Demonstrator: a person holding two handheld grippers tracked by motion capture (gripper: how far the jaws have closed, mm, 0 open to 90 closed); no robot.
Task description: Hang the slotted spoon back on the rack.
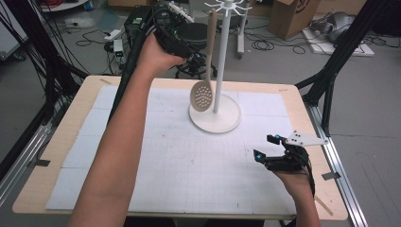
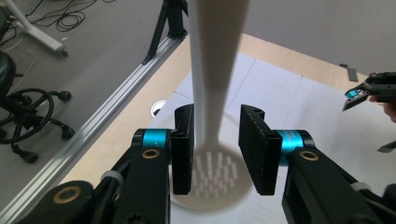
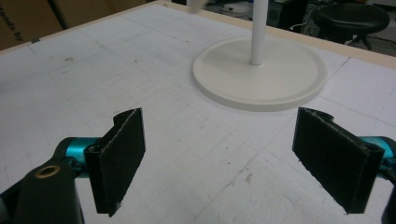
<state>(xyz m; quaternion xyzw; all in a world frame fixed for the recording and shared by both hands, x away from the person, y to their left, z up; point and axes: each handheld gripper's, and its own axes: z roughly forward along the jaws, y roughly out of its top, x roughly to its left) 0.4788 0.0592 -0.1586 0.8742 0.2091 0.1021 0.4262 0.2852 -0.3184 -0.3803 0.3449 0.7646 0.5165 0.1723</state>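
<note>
Forearms enter from the near edge of the tabletop (image 1: 66,142), which carries a white gridded mat. Right gripper (image 1: 270,147) hovers low over the mat near the right edge, toward the near right corner, pointing toward the centre. Its jaws stand wide apart with nothing between them; the right gripper view confirms bare mat in the gap.

Left gripper (image 1: 195,57) is raised above the far edge of the tabletop, left of the white utensil stand (image 1: 218,71). The stand's round base (image 1: 227,120) rests on the mat near the middle of the far edge, slightly right of centre. A beige slotted spoon (image 1: 207,61) hangs from a hook at the top of the stand, bowl downward, just above the base.

In the left gripper view the spoon handle (image 2: 215,70) passes between the jaws. The jaws are narrowly parted, with a visible gap on each side of the handle; the pads (image 2: 184,149) do not press on it.
</note>
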